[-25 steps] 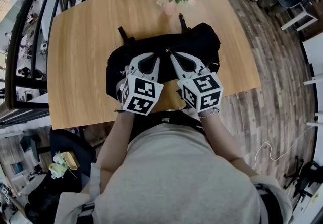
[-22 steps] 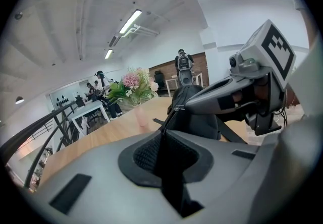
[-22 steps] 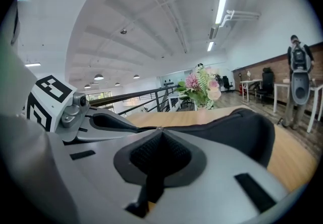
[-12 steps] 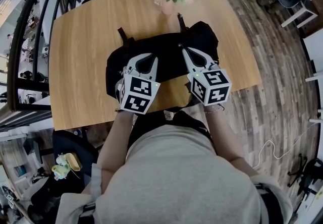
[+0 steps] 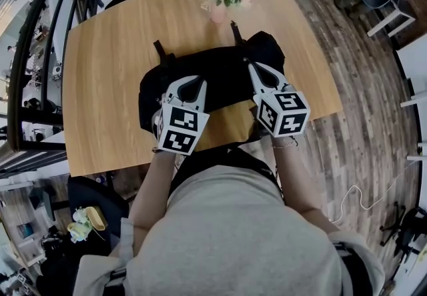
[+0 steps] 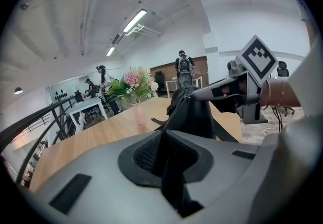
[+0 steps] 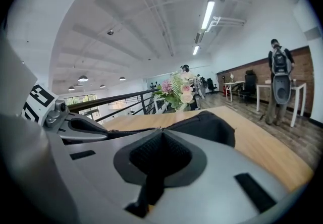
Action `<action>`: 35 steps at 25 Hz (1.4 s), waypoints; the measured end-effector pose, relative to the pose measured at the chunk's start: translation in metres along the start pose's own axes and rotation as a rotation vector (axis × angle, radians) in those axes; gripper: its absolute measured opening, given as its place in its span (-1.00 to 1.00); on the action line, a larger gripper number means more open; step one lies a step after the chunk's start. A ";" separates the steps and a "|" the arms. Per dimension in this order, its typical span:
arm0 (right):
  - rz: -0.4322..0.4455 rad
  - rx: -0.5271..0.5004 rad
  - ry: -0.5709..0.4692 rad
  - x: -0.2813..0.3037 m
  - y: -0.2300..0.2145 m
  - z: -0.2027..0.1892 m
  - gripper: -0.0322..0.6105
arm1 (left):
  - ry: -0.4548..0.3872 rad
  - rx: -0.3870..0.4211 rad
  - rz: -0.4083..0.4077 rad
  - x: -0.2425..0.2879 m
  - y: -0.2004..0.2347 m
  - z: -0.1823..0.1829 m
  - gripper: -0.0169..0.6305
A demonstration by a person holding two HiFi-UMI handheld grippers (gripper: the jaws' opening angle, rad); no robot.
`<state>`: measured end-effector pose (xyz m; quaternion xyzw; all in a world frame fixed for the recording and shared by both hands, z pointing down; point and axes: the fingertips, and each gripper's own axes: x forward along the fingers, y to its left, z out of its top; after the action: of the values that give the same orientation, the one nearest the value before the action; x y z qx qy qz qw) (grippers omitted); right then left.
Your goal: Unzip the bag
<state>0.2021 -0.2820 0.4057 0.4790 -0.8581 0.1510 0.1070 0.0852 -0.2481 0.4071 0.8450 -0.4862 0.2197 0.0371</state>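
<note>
One soft black fabric bag (image 5: 223, 68) lies on a smooth wooden table (image 5: 107, 48), left gripper (image 5: 199, 80) clamped on its cloth, right gripper (image 5: 251, 66) pinching the zipper (image 7: 128, 130) farther right.

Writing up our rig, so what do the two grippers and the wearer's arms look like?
The left gripper and right gripper: grey tapered shells with black jaws, each carrying a white cube with black square markers. Grey top; bracelet on right wrist.
</note>
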 end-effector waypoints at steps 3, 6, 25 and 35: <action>-0.009 0.003 -0.001 0.000 -0.003 0.000 -0.86 | 0.012 -0.007 0.001 0.000 0.001 -0.002 -0.82; -0.016 0.002 -0.003 0.000 -0.007 0.003 -0.86 | 0.008 -0.015 0.008 -0.001 0.002 0.001 -0.82; -0.159 0.051 -0.062 -0.015 -0.063 0.025 -0.85 | 0.014 -0.060 0.002 0.000 0.005 0.000 -0.82; -0.132 0.025 -0.044 -0.016 -0.055 0.016 -0.87 | -0.013 -0.070 -0.005 -0.008 -0.001 -0.004 -0.81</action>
<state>0.2564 -0.3020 0.3944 0.5391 -0.8247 0.1437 0.0922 0.0816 -0.2396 0.4072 0.8459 -0.4915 0.1968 0.0642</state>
